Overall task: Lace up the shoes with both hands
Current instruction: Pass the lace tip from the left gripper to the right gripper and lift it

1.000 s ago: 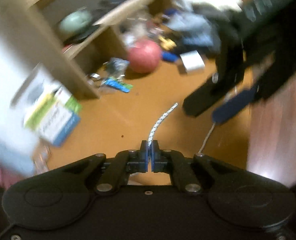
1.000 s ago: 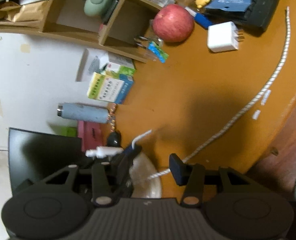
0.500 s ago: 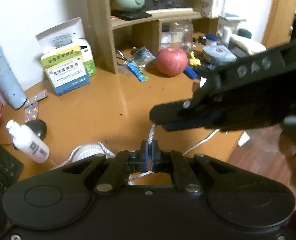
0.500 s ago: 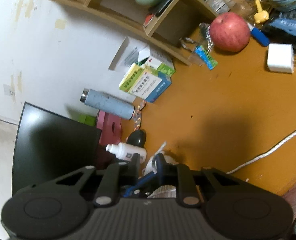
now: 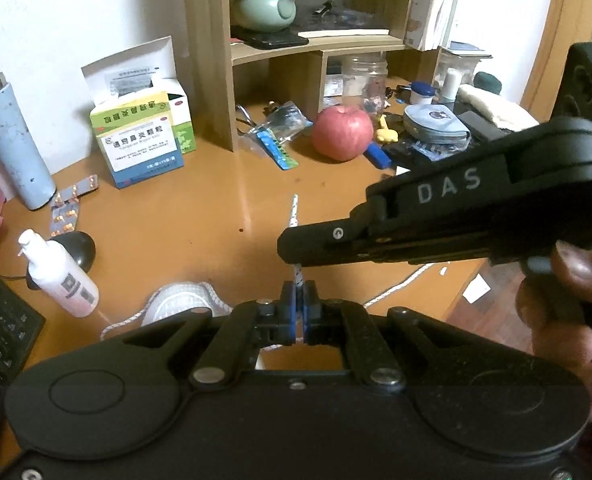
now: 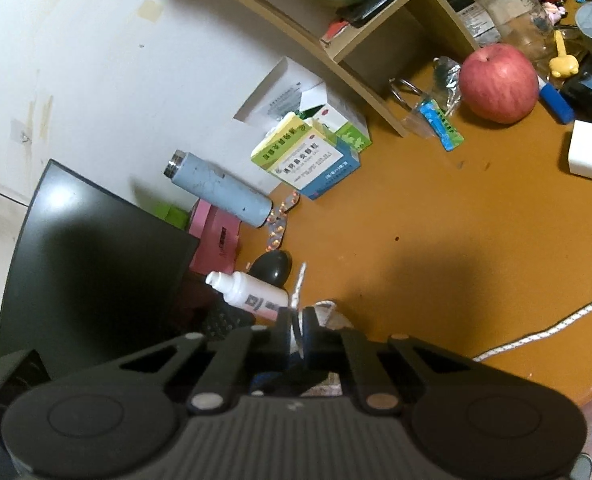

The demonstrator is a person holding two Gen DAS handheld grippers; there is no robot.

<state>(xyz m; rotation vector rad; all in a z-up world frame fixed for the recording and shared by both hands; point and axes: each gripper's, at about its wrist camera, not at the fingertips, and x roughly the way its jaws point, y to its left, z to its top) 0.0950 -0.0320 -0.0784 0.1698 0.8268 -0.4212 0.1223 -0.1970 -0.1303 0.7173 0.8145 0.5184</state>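
Left wrist view shows our left hand-held gripper (image 5: 299, 304) clamped tight on the speckled white shoelace (image 5: 293, 210), its tip poking out above the worktop (image 5: 199, 208). Our right hand-held gripper (image 6: 298, 330) has pinched down on the same lace just beyond. With both grips so close, a hard pull could slip the thin lace free; no shoe is visible.
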